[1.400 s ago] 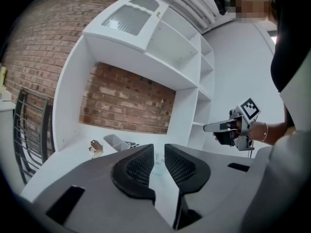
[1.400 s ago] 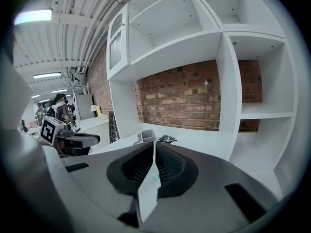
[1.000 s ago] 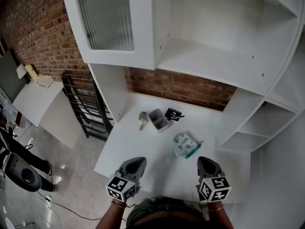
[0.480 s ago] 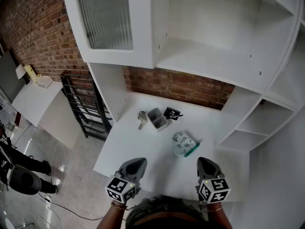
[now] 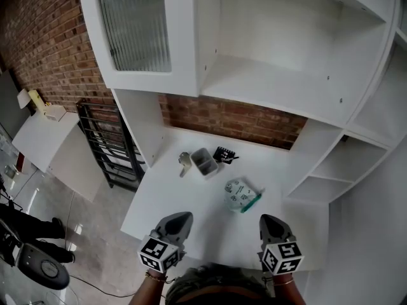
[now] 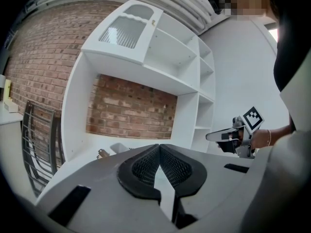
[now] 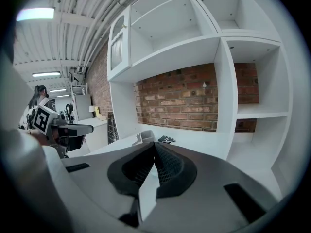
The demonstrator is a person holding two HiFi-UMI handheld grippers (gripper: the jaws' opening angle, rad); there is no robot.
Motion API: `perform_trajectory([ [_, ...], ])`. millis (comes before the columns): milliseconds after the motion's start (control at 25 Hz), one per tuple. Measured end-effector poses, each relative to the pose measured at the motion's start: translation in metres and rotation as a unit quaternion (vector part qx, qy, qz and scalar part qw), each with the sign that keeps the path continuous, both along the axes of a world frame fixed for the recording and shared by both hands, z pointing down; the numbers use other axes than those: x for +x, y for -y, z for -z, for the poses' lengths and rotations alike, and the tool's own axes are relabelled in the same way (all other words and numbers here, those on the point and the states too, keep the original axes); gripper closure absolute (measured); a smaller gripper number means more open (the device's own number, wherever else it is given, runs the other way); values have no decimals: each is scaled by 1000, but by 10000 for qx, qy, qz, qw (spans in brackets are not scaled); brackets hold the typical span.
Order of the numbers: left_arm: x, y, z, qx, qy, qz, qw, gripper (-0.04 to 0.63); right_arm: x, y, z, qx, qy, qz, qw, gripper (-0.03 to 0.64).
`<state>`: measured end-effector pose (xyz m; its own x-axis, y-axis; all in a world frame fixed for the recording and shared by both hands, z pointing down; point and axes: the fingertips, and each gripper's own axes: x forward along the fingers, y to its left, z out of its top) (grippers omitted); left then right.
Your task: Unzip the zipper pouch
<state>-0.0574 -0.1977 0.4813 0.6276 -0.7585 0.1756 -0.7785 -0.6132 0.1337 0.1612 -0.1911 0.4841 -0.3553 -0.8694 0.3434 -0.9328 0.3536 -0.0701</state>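
The zipper pouch (image 5: 240, 194) lies on the desk (image 5: 184, 199), its teal zipper edge (image 5: 254, 201) slanting along the side facing the right tongs (image 5: 269, 221). These are nearer the pouch than the left tongs (image 5: 180, 218). Both pairs are clenched on nothing, well short of the pouch.

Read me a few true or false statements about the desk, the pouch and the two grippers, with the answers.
1. The left gripper and the right gripper both have their jaws shut on nothing. True.
2. The right gripper is holding the zipper pouch. False: the pouch lies on the white desk, apart from both grippers.
3. The grey container stands between the keys and the black item. True.
4. In the head view the pouch lies left of the keys. False: it lies to their right, nearer the person.
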Motion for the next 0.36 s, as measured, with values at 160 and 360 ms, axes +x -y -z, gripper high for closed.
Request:
perform_trajectory([
  [160, 3, 4, -2, -50, 40, -7, 10000, 592, 3, 0, 0, 7, -51, 2, 10000, 615],
  [360, 8, 8, -5, -145, 47, -54, 9999, 592, 7, 0, -1, -12, -111, -59, 9999, 615],
])
